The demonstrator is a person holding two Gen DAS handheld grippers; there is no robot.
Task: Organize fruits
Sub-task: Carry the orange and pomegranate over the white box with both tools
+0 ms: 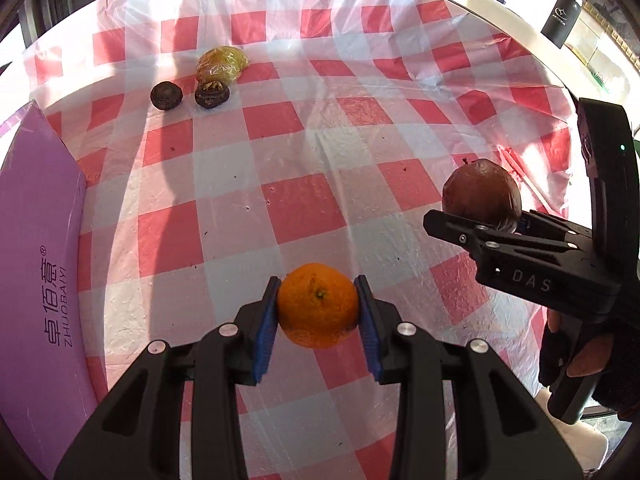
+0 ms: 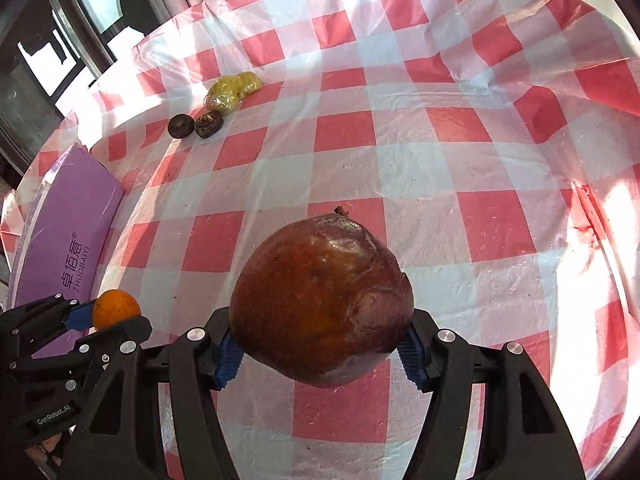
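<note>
My left gripper (image 1: pixel 319 312) is shut on an orange tangerine (image 1: pixel 318 306), held above the checked tablecloth; it also shows in the right wrist view (image 2: pixel 116 309). My right gripper (image 2: pixel 320 346) is shut on a large brown-red fruit (image 2: pixel 322 300), which also shows at the right of the left wrist view (image 1: pixel 482 195). At the far left of the table lie two small dark round fruits (image 1: pixel 167 95) (image 1: pixel 212 95) and a yellow fruit in clear wrap (image 1: pixel 221 63).
A purple box (image 1: pixel 40 272) with printed characters stands at the table's left edge. The red-and-white checked plastic cloth (image 1: pixel 360 128) covers the table. A dark bottle (image 1: pixel 560 20) stands beyond the far right edge.
</note>
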